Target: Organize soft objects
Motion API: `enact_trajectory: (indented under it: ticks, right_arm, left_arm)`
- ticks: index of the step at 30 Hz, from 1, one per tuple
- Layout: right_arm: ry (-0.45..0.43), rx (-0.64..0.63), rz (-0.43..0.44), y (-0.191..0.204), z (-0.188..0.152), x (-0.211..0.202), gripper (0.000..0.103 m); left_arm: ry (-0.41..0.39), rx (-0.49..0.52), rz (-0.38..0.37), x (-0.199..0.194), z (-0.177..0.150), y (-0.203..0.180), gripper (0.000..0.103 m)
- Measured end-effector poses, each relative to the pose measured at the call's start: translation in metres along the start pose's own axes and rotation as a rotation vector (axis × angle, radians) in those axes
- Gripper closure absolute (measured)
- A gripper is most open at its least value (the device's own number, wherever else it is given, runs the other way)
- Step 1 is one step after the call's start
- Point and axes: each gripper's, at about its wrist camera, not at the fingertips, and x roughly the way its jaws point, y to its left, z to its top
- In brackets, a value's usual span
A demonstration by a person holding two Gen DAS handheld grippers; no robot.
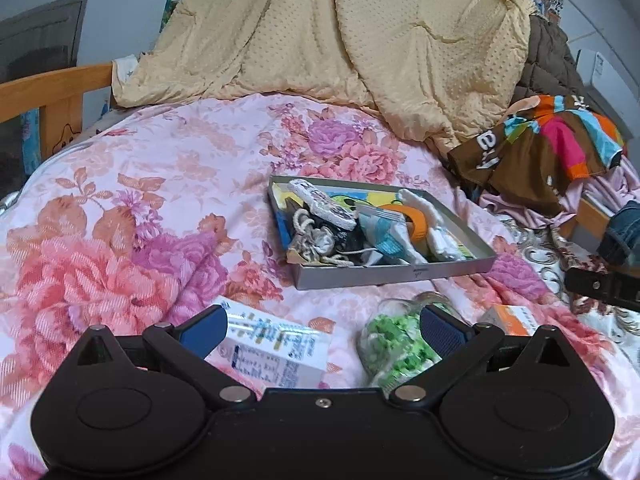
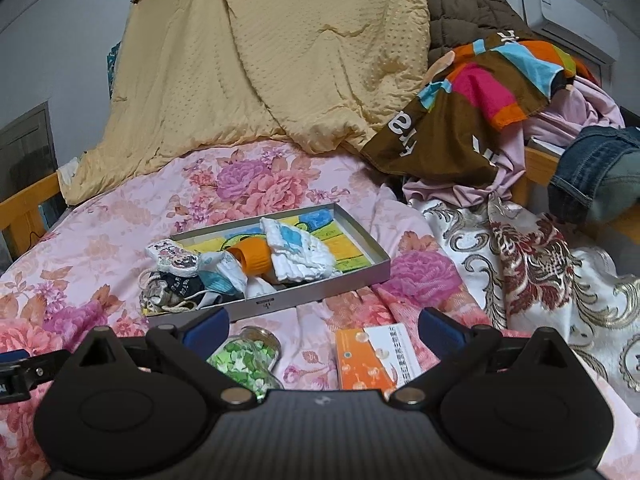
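Note:
A shallow grey tray (image 1: 394,273) (image 2: 320,290) lies on the floral bed cover, holding soft items: a patterned pouch (image 1: 320,203) (image 2: 174,265), a white and blue folded cloth (image 2: 298,252) (image 1: 390,236), an orange piece (image 2: 252,259) (image 1: 416,222) and a dark drawstring bag (image 1: 316,240) (image 2: 176,294). My left gripper (image 1: 323,326) stands open near the bed, with a white box (image 1: 272,354) and a jar of green bits (image 1: 396,346) between its fingers' lines. My right gripper (image 2: 324,326) is open too, above the same jar (image 2: 248,358) and an orange box (image 2: 368,358).
A yellow quilt (image 1: 340,36) (image 2: 260,52) is heaped at the back. Colourful clothes (image 1: 552,140) (image 2: 480,88) and jeans (image 2: 596,172) pile at the right over a patterned cloth (image 2: 532,264). A wooden bed rail (image 1: 52,88) runs at the left.

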Motion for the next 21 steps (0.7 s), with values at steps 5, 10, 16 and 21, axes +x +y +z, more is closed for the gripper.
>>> enact_trajectory:
  ticks: [5,10,16,21]
  right_arm:
    - [0.011,0.029,-0.013,-0.003,-0.005,-0.007,0.000]
    - [0.020,0.068,0.001,-0.006,-0.010,-0.015,0.000]
    - [0.015,0.040,0.008,0.003,-0.019,-0.029,0.000]
    - [0.009,0.017,0.020,0.010,-0.025,-0.041,0.000]
  left_arm:
    - [-0.005,0.006,-0.008,-0.016,-0.006,-0.002,0.001]
    - [-0.010,-0.002,0.009,-0.029,-0.011,-0.001,0.001]
    - [-0.020,0.006,0.026,-0.043,-0.019,0.001,0.001]
    - [-0.030,0.013,0.036,-0.052,-0.022,0.002,0.001]
